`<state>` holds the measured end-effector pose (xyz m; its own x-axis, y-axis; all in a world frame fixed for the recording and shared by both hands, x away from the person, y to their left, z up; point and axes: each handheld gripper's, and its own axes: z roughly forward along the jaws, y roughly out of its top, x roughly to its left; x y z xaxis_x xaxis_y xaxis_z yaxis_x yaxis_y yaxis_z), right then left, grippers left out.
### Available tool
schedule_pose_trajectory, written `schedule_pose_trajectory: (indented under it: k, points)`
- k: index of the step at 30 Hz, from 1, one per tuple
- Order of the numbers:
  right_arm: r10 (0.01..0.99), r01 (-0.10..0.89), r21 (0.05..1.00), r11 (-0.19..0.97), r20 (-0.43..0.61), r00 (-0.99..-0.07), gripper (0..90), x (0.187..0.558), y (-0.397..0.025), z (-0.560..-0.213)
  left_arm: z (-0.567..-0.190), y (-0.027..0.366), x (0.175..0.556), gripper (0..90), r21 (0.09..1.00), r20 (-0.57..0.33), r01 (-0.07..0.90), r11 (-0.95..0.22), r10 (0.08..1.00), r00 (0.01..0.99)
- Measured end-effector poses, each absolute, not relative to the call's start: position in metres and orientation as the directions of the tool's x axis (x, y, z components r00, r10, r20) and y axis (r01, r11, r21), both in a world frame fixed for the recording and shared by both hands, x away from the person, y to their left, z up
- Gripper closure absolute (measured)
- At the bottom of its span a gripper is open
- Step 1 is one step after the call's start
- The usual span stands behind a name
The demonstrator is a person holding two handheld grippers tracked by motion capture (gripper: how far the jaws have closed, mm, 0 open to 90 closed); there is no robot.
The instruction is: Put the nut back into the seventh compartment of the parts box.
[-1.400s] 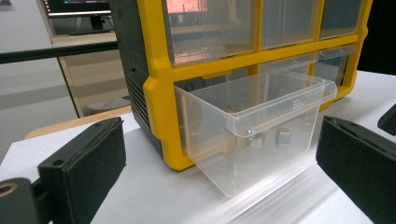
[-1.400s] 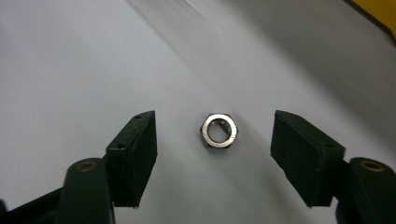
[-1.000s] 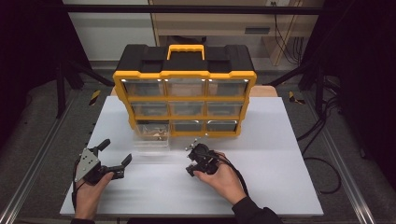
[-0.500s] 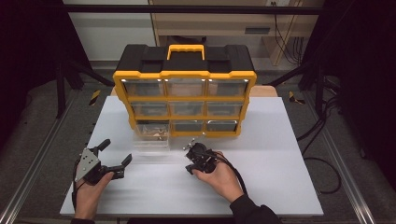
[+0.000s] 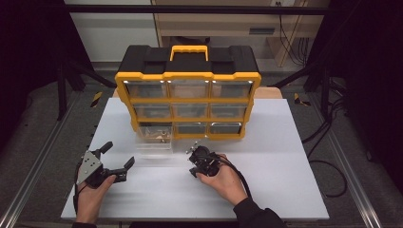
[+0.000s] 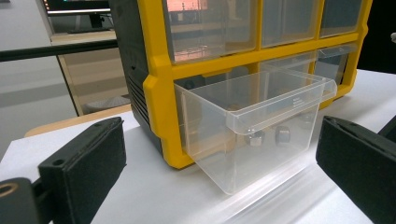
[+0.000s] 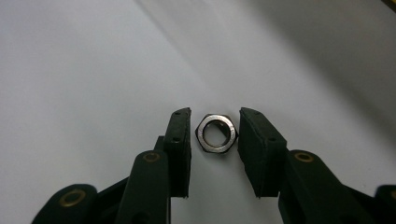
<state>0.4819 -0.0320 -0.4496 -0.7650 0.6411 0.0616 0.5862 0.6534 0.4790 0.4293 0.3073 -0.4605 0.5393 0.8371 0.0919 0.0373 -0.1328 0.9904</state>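
A: From the high view, we see the left gripper [image 5: 112, 161] wide open, holding nothing, near the white table's [image 5: 285, 142] front left corner.

B: In the right gripper view, our right gripper [image 7: 215, 133] closely flanks a small steel hex nut [image 7: 216, 133] lying on the table; whether the jaws touch it, we cannot tell.

A: In the left gripper view, the clear plastic drawer [image 6: 252, 126] juts from the yellow organiser [image 6: 159, 93].

- My left hand [image 5: 90, 199] comes in from the bottom left, forearm pointing up and away from me, and grips the left gripper [image 5: 116, 159] low over the surface.
- Its jaws stand wide apart, nothing between them.
- My right hand [image 5: 225, 180] reaches in from the bottom centre, angled up and to the left, dark sleeve at the wrist.
- The right gripper [image 7: 215, 133] points down at the surface, jaws narrowly parted, pads [image 7: 180, 130] facing each other.
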Motion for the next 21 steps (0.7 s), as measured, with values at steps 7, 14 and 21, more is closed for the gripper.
schedule_pose_trajectory:
  k: [7, 14, 21]
  points:
    - [0.645, 0.591, 0.470, 0.656, 0.058, -0.762, 66.5, 0.4822, -0.0297, -0.4524, -0.4606, 0.3074, 0.4294, 1.4, 0.990, 0.092, 0.037, -0.133, 0.836, 0.541]
    - [0.647, 0.593, 0.467, 0.656, 0.056, -0.760, 67.0, 0.4824, -0.0292, -0.4548, -0.4606, 0.3072, 0.4295, 1.4, 0.990, 0.093, 0.038, -0.134, 0.835, 0.542]
    - [0.647, 0.590, 0.467, 0.659, 0.048, -0.761, 67.3, 0.4805, -0.0280, -0.4549, -0.4606, 0.3072, 0.4294, 1.4, 0.990, 0.094, 0.038, -0.136, 0.835, 0.542]
